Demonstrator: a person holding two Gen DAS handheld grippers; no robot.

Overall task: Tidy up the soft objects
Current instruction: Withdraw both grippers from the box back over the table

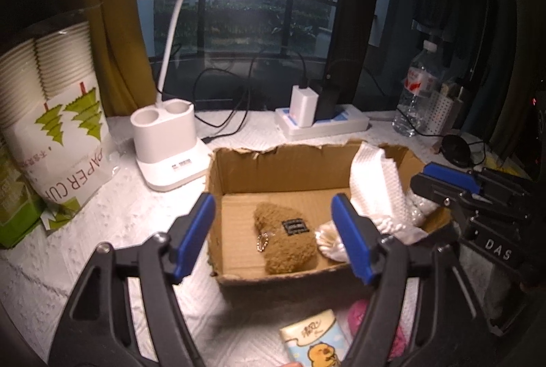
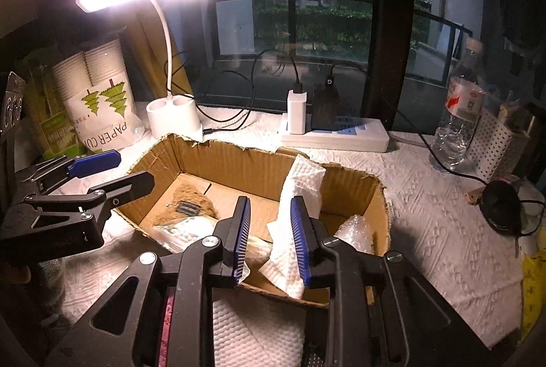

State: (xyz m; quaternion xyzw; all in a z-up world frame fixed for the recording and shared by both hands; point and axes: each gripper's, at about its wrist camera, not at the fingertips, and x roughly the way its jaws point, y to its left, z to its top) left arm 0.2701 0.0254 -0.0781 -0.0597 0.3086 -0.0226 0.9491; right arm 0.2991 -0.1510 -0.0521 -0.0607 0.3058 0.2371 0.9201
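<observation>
Nearest the left tool (image 1: 273,237), on the table (image 1: 136,230) just before the box, lie a tissue pack (image 1: 312,345) and a pink soft thing (image 1: 358,316), both outside the box and probably next to go in; the left tool's fingers stand wide apart and hold nothing, poised above the box's near wall.

The right tool (image 2: 269,240) hangs over the near wall of the cardboard box (image 2: 361,186); its fingers are part-way apart, and a white paper towel (image 2: 300,193) stands between them, its lower fold draped over the rim; whether the pads actually press it I cannot tell.

The step in hand looks like settling that towel inside; the tool should carry it clear of the torn rim and let go low, so the sheet drops flat rather than hanging out; cardboard this light may slide if nudged.

Farther in, on the box floor, rest a brown plush pouch (image 1: 285,242), a pale round pad (image 1: 329,240) and some bubble wrap (image 2: 355,230); aim for the bare floor between them.

Beyond the box stand the desk lamp (image 1: 167,145) and power strip (image 2: 334,135); keep away from their cables.
</observation>
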